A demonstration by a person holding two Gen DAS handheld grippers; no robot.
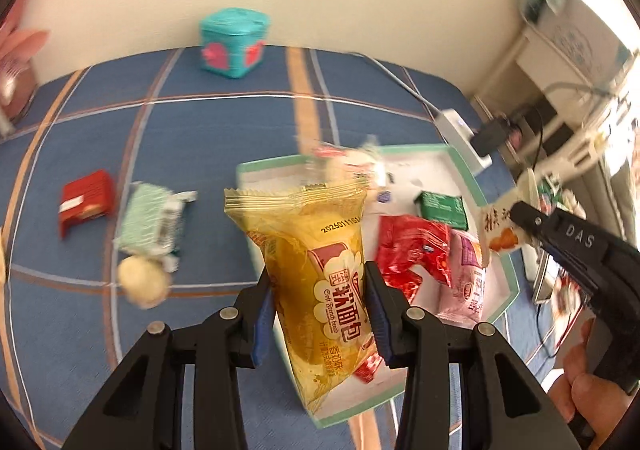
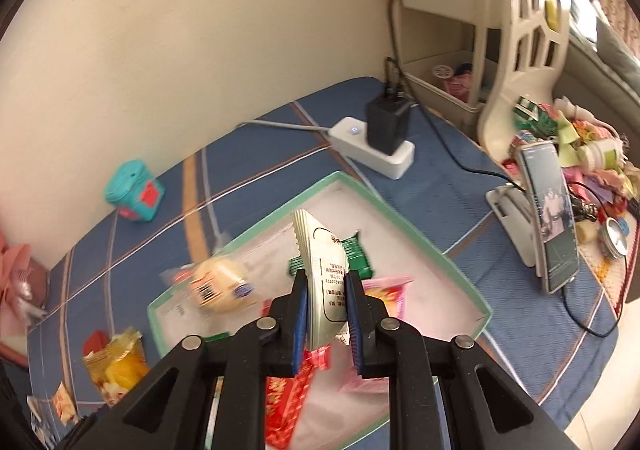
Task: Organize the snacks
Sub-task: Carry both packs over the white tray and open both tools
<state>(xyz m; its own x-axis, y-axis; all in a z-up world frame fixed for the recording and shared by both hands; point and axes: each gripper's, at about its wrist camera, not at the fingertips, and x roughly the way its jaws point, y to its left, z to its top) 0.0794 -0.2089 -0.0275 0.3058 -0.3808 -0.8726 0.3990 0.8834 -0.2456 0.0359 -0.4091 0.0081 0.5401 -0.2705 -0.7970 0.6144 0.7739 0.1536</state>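
Observation:
My left gripper (image 1: 320, 290) is shut on a yellow bread packet (image 1: 316, 262) and holds it above the left edge of the green-rimmed white tray (image 1: 508, 282). My right gripper (image 2: 326, 298) is shut on a white snack packet (image 2: 324, 274) above the tray (image 2: 460, 270); that gripper and its packet (image 1: 500, 226) show at the right in the left wrist view. The tray holds a red packet (image 1: 408, 246), a pink packet (image 1: 468, 278), a green packet (image 1: 442, 208) and a round bun packet (image 2: 220, 282). The yellow packet (image 2: 116, 366) shows at lower left in the right wrist view.
On the blue cloth left of the tray lie a red box (image 1: 86, 200), a mint green wrapper (image 1: 154, 222) and a pale round snack (image 1: 144, 282). A teal cube box (image 1: 234, 42) stands by the wall. A white power strip with charger (image 2: 380, 142), a phone on a stand (image 2: 548, 218) and clutter are at the right.

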